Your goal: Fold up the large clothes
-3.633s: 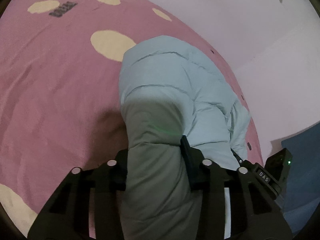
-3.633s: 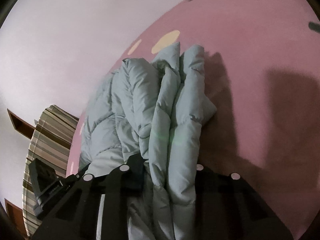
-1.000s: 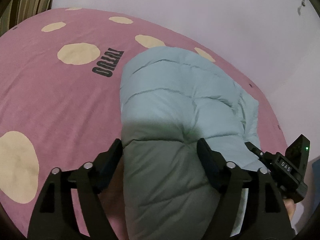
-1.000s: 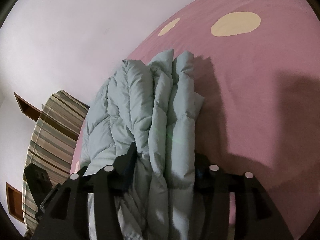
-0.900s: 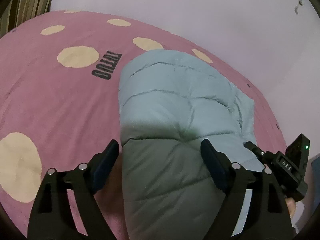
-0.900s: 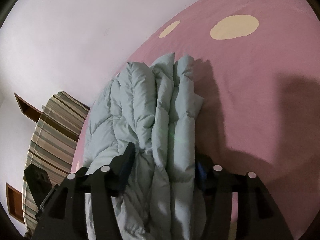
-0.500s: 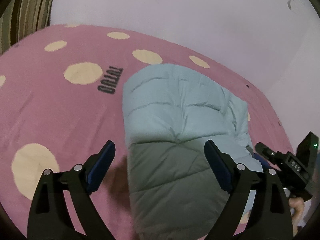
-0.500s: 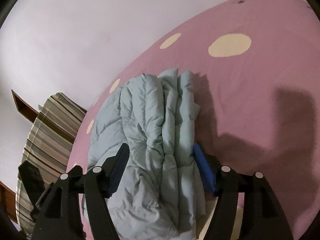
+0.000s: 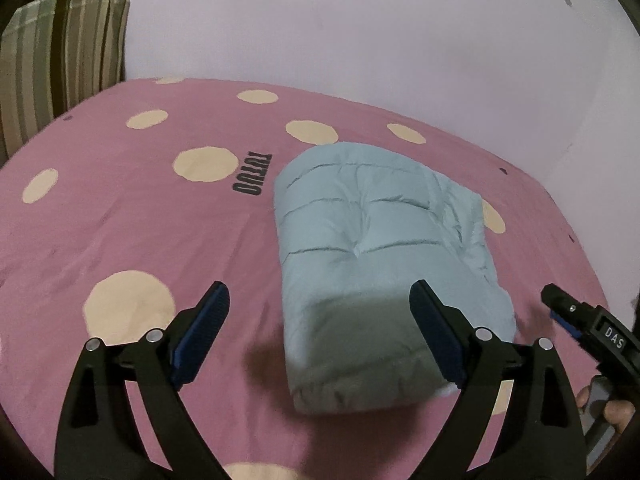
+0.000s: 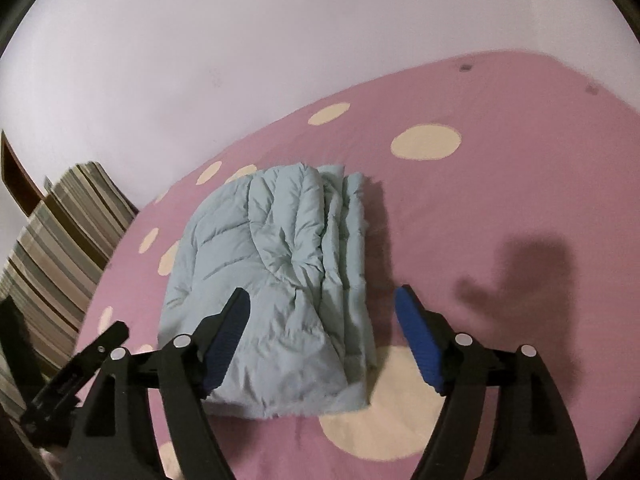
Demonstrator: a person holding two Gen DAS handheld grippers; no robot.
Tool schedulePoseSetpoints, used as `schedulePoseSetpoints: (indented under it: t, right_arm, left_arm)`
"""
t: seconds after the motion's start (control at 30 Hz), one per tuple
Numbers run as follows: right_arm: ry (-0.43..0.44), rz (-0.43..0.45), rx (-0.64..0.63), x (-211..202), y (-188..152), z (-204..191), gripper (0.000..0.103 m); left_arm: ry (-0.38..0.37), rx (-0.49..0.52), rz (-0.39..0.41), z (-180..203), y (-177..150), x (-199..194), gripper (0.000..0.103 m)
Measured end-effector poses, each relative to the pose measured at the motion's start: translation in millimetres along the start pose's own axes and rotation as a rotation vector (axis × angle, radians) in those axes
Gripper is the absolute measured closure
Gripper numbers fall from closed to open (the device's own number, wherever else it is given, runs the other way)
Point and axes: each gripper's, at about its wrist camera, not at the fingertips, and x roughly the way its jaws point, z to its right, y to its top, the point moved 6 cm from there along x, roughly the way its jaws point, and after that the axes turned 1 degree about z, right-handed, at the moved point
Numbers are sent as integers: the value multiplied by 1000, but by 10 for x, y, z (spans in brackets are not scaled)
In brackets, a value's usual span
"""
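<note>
Jacket [image 9: 380,264] folded, lying free on bed [image 9: 120,220]. Left gripper [image 9: 320,336] released; right gripper [image 10: 324,338] opening, nothing between fingers. Risk: puffy filling springs the fold open, nothing pinning it.

1. The pale blue quilted puffer jacket [image 9: 380,248] is a smooth, faintly sheened cloth, puffy and stitched in channels.
2. The pink cream-dotted bedsheet [image 9: 132,208] is matt woven cloth.
3. The left gripper [image 9: 320,336] is matt black plastic with ribbed blue pads [image 9: 200,332] and shiny metal screws.
</note>
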Motion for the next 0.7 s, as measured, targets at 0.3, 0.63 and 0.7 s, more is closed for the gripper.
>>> schedulePoseSetpoints:
  t: [0.3,0.63,0.7]
  right_arm:
    - [-146,69,-119,-498,-112,-187,25]
    - [-198,129,-225,-882,-227,-335,22]
    - [-196,133,-223,-916,-222,-336,22]
  left_arm:
    - [80,32,60,58,-114,-551,7]
    - [126,61,121,208,-144,-975,6]
    - [125,61,124,230,-150,-994,6]
